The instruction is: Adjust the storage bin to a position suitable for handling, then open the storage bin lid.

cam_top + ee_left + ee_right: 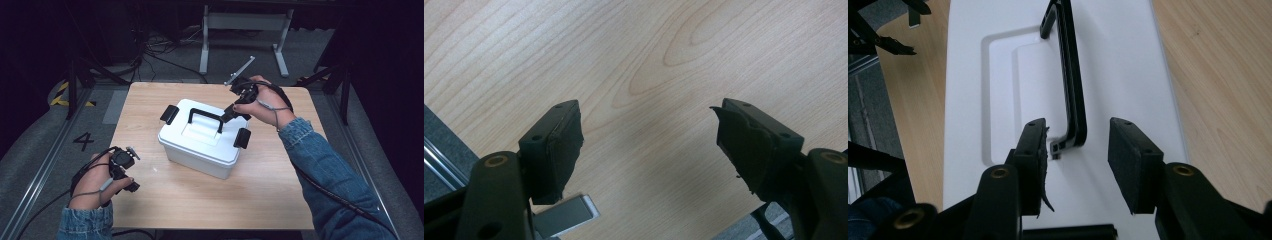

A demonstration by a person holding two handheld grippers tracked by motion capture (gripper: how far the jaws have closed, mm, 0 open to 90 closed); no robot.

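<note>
Right hand-held gripper point(1075, 165) half open, empty, over glossy white box's point(1128, 65) black bar handle point(1070, 80).

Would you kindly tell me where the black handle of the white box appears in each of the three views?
High view: handle at centre, on the white lid.
Left gripper view: not in it.
Right gripper view: handle at top centre, its end between the open jaws.
Shared landmark: the wooden table.

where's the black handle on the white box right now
In the high view the handle stands upright on the lid of the box, mid-table, between the open right gripper jaws.
</note>
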